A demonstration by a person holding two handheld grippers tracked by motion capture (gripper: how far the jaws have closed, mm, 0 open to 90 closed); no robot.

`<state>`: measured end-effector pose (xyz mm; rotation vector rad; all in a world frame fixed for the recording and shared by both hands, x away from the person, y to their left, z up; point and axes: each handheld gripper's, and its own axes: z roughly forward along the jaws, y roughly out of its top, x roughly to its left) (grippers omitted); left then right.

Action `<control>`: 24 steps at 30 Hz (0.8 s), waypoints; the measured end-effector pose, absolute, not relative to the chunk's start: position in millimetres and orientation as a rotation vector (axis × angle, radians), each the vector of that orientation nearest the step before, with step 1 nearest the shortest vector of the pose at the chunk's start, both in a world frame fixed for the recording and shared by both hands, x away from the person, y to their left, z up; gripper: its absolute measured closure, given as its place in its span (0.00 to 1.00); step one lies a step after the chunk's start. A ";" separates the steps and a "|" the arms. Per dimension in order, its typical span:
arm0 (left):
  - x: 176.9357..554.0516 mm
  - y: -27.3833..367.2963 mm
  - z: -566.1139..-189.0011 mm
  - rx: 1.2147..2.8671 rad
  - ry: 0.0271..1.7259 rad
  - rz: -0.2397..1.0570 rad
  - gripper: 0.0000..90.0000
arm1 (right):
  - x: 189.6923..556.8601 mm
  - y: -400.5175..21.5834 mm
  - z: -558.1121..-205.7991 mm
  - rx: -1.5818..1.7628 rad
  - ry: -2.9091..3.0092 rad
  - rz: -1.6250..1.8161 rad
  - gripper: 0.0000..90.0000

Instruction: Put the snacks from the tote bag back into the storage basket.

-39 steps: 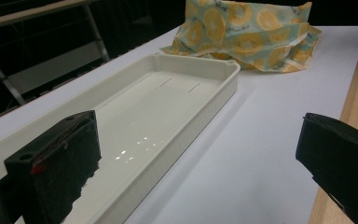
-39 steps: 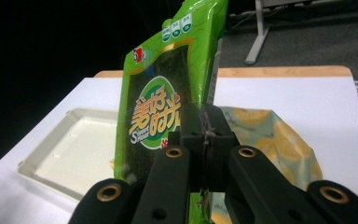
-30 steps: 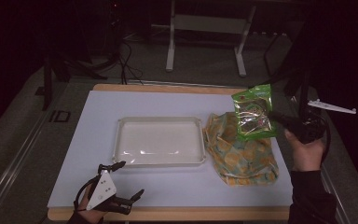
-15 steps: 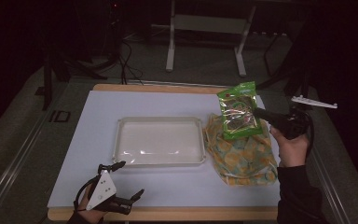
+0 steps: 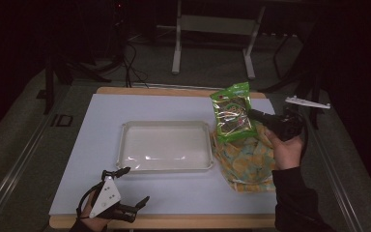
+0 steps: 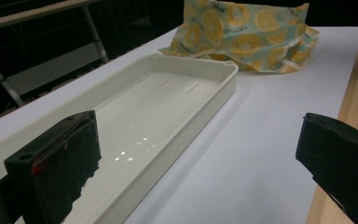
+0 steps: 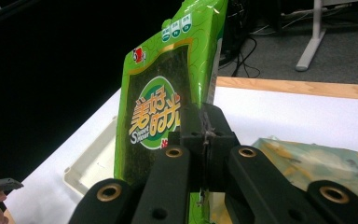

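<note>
right tool [image 5: 257, 115] clamped on green snack pack [image 5: 233, 112] held above the patterned bag [image 5: 249, 158], left tool [image 5: 134, 188] open and idle; suggest lowering it flat into white tray [image 5: 130, 164] before release.

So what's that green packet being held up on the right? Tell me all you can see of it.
The green packet is a flat, glossy foil-like pouch with a dark panel in the middle, a round logo with orange characters and small labels near its top. It is held upright in the air, above the fruit-patterned cloth and beside the white tray. The right gripper pinches its edge with jaws shut; nothing else touches it.
</note>
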<state>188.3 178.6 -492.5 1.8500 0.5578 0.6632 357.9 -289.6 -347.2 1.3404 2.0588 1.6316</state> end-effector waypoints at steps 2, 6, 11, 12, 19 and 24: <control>188.2 178.8 -492.3 1.849 0.558 0.664 0.00 | 358.9 -284.5 -348.1 1.337 2.063 1.638 0.99; 188.1 178.7 -492.4 1.850 0.557 0.663 0.00 | 361.5 -273.5 -351.1 1.332 2.076 1.656 0.99; 187.8 178.9 -492.3 1.850 0.557 0.663 0.00 | 363.1 -261.8 -354.3 1.318 2.090 1.667 0.99; 187.8 178.9 -492.3 1.849 0.557 0.663 0.00 | 363.2 -259.2 -354.6 1.315 2.094 1.667 0.99; 187.3 178.7 -492.2 1.850 0.554 0.662 0.00 | 363.7 -245.1 -358.2 1.305 2.099 1.687 0.99; 187.4 178.9 -492.1 1.848 0.554 0.663 0.00 | 364.0 -235.6 -364.4 1.307 2.110 1.694 0.99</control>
